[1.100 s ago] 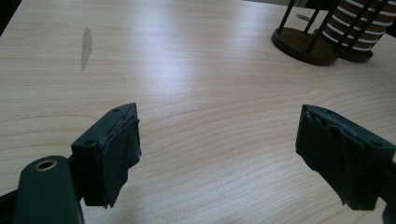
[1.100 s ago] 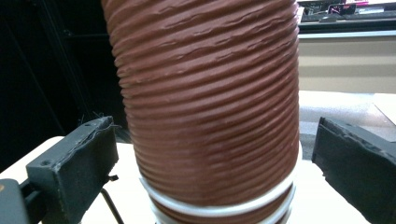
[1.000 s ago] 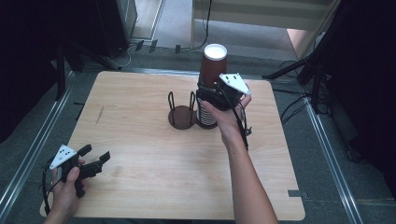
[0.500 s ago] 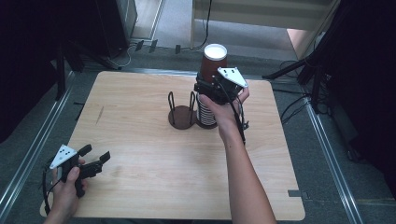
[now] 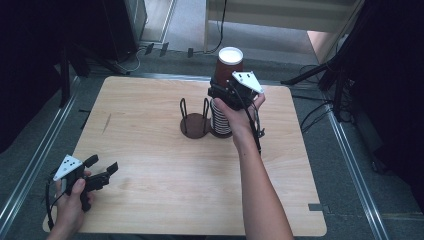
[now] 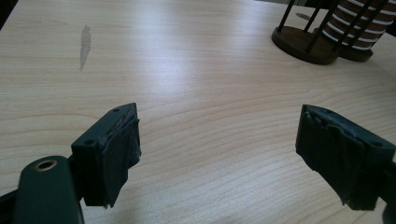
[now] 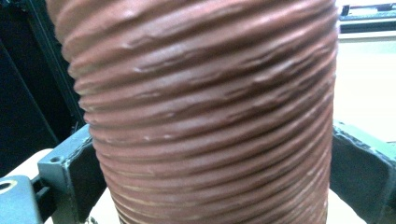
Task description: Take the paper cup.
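A brown ribbed paper cup (image 5: 229, 65) with a white inside stands upright over a stack of striped cups (image 5: 220, 120) at the back middle of the table. My right gripper (image 5: 222, 92) is shut on that cup. In the right gripper view the cup (image 7: 205, 112) sits between the two jaws, and the right gripper (image 7: 210, 182) presses it from both sides. I cannot tell whether the cup is nested in the stack. My left gripper (image 5: 102, 167) rests low near the front left corner, open. In its own view the left gripper (image 6: 219, 154) has only bare wood between its pads.
A dark round holder (image 5: 192, 122) with thin upright wire posts stands just left of the stack; the holder (image 6: 303, 39) and stack (image 6: 359, 23) show far off in the left gripper view. The wooden table (image 5: 150, 150) has a small grey mark (image 6: 85, 44). Dark stands and cables surround the table.
The right hand has crept slightly farther up the picture with the cup still gripped. The left hand and its gripper have kept still.
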A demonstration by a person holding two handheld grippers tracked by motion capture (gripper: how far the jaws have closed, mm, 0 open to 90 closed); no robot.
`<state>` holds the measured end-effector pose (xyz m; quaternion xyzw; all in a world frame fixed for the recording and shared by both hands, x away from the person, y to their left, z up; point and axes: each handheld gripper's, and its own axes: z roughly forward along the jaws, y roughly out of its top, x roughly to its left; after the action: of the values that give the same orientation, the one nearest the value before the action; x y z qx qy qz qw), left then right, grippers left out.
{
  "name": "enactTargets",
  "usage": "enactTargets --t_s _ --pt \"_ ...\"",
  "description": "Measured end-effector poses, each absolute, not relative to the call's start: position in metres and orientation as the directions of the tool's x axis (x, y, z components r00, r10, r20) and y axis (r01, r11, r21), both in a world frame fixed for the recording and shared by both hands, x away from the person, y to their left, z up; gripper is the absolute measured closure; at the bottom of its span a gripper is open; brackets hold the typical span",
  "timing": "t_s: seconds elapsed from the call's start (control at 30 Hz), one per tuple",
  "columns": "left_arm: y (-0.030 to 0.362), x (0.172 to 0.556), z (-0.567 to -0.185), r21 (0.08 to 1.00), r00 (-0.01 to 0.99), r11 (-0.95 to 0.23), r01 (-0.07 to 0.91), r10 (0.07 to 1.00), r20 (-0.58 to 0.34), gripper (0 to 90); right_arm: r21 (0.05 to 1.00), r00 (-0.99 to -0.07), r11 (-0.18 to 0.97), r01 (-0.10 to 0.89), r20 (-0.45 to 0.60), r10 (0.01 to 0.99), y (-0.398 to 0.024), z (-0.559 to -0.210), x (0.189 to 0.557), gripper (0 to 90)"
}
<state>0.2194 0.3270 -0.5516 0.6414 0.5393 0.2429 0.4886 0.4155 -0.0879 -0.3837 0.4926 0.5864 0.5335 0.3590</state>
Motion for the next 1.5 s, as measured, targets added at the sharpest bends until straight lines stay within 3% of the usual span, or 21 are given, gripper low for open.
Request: enactTargets --t_s 0.4,1.5 --pt "0.327 0.22 -0.552 0.888 0.301 0.054 0.456 0.93 -0.211 14.5 0.987 -0.256 -0.014 0.159 0.055 0.965 -0.085 -0.378 0.412 9.6" --pt "0.327 0.22 -0.552 0.887 0.295 0.057 0.458 0.932 -0.213 14.5 0.991 -0.243 -0.015 0.131 0.046 0.969 -0.077 -0.332 0.41 11.1"
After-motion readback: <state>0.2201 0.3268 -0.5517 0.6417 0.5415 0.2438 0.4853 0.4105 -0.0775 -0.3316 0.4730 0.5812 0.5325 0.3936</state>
